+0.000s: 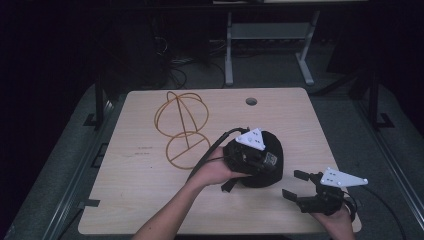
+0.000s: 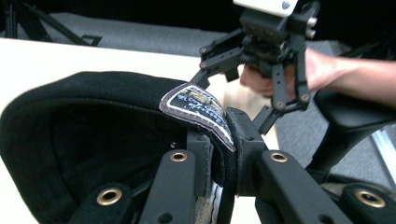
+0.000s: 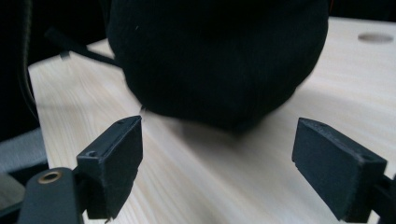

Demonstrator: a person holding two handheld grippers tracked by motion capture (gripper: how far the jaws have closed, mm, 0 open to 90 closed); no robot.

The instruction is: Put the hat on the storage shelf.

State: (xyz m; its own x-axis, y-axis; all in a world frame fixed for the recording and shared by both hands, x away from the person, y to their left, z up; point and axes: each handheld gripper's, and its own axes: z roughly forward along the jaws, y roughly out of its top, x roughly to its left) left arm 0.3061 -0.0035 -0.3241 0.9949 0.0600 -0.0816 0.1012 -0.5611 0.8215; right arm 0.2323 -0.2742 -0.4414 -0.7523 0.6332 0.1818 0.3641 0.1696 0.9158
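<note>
A black fabric cap [image 1: 274,150] lies right of the table's middle. My left gripper [image 1: 262,159] is on its near-left side, shut on the cap's rim. In the left gripper view the jaws [image 2: 219,161] pinch the cap [image 2: 93,121] just below a sewn label [image 2: 198,109]. My right gripper [image 1: 294,184] is held near the table's front right corner, open, pointing at the cap with nothing between its fingers. In the right gripper view the cap [image 3: 215,56] bulges just beyond the gripper [image 3: 217,163], apart from both pads. The right gripper [image 2: 233,100] also appears in the left gripper view.
A yellow wire frame of hoops [image 1: 182,127] lies at the table's back left. A round cable hole [image 1: 251,101] sits near the far edge of the wooden table [image 1: 140,190]. Beyond it stand the legs of another desk [image 1: 229,50] on a dark floor.
</note>
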